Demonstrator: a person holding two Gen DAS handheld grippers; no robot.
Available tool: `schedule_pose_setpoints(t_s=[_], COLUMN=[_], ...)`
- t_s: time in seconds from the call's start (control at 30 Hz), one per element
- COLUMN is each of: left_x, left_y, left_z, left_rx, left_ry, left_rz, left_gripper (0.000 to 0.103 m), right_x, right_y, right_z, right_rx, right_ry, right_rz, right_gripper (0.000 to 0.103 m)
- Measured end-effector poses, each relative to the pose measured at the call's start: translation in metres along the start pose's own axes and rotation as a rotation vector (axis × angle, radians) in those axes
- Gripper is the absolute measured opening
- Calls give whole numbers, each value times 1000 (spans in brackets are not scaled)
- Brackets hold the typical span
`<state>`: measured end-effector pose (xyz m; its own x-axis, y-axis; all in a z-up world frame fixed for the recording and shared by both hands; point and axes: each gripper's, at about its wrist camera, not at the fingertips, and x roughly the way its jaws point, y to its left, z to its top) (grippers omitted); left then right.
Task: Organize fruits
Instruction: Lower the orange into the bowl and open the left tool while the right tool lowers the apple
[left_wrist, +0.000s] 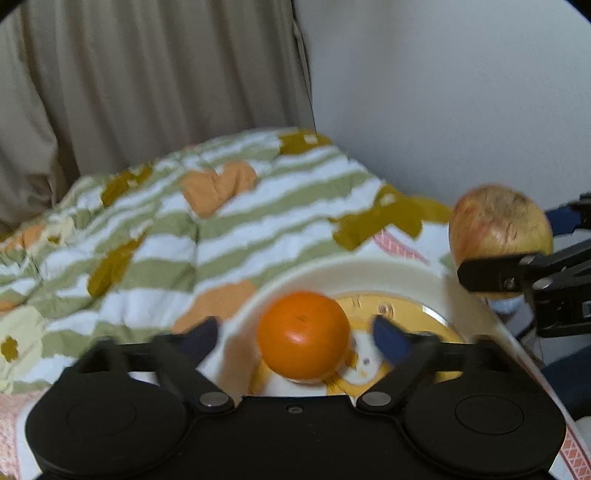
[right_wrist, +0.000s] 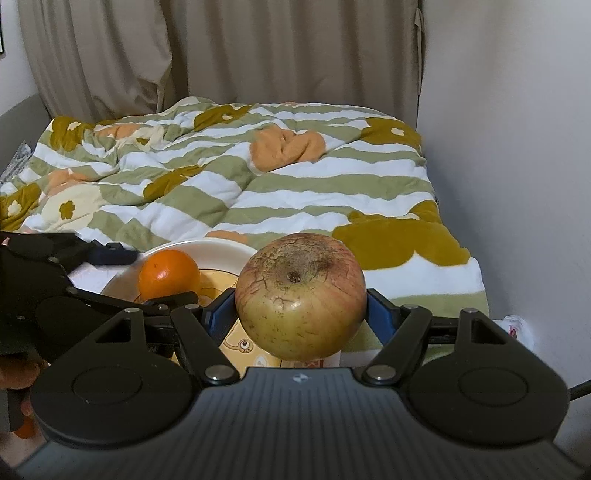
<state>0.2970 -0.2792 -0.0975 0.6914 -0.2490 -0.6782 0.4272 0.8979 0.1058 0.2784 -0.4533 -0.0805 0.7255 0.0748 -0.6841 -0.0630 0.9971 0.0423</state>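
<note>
Orange (left_wrist: 303, 334) sits in plate (left_wrist: 388, 271), loose between spread left hand-held gripper (left_wrist: 295, 338) fingers. Right hand-held gripper (right_wrist: 301, 312) clamps apple (right_wrist: 300, 295), hovering just beside plate's right rim, nearer arm.

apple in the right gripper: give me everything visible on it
The apple is large and round, yellow-green with red streaks and a brown, cracked russet patch around the stem pit, which faces the right wrist camera. It looks firm and whole. The right gripper holds it clear of any surface, blue pads pressed on its two sides. It hangs above the near right rim of the white bowl, apart from the orange lying inside.
</note>
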Motion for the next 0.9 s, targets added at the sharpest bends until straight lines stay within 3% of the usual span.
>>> schedule_pose_setpoints(t_s=[0.27,0.53,0.9], left_x=[-30,-57,-74], left_y=[22,38,52], left_z=[-2,-12,-30], left_rx=[-40,-110,-174], left_ry=[10,22,30], left_rz=[38,66,117], left_gripper=[101,101,101], right_x=[-2,23,48], right_y=[10,42,65], right_z=[4,-2,-16], right_rx=[-42,-155,-277], right_ry=[5,39,31], right_rz=[32,72,56], right_gripper=[88,88,89])
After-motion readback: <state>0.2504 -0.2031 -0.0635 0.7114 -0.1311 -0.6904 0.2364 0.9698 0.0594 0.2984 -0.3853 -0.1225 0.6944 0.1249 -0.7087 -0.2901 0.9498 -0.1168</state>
